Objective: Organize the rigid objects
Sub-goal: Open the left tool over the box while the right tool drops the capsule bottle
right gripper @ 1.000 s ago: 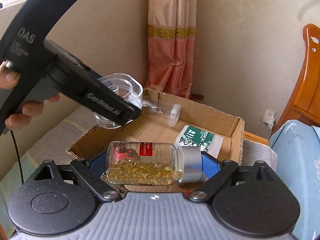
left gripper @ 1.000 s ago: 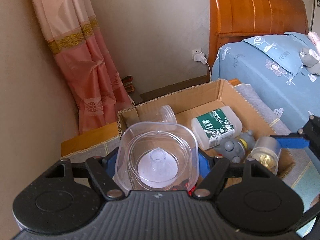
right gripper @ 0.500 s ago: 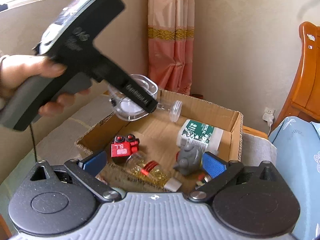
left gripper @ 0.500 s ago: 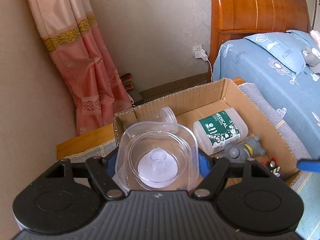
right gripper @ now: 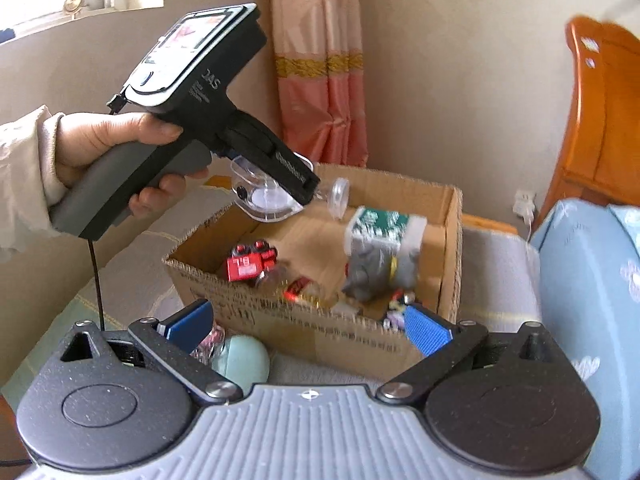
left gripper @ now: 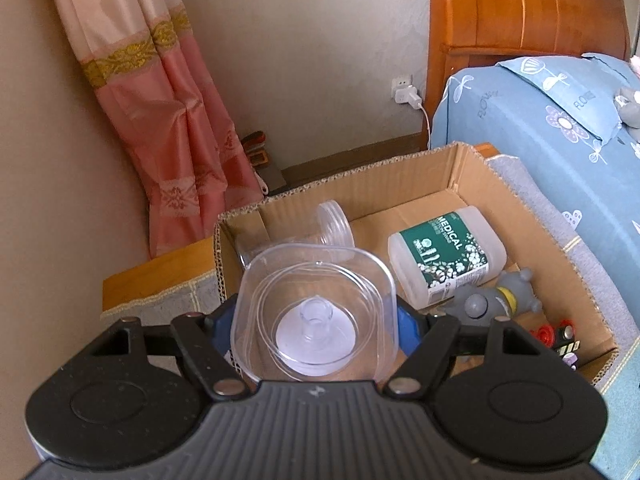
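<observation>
My left gripper [left gripper: 316, 320] is shut on a clear plastic container [left gripper: 316, 312] and holds it above the near left corner of the cardboard box [left gripper: 472, 160]. The box holds a white medical bottle [left gripper: 444, 256], a grey toy figure [left gripper: 496, 300], a clear jar [left gripper: 332, 226], a red toy [right gripper: 250, 264] and a capsule bottle [right gripper: 298, 290]. My right gripper [right gripper: 308, 326] is open and empty, just outside the box's near wall [right gripper: 304, 320]. The left gripper [right gripper: 296, 176] with the clear container [right gripper: 264, 200] also shows in the right wrist view.
A pale green round object [right gripper: 240, 360] lies on the grey cloth outside the box, by my right gripper's left finger. A bed with a blue cover [left gripper: 560, 128] is at the right. A pink curtain [left gripper: 168, 120] hangs behind the box.
My right gripper let go of the capsule bottle, which now lies in the box, and drew back outside the near wall, open. My left gripper still holds the clear container over the box.
</observation>
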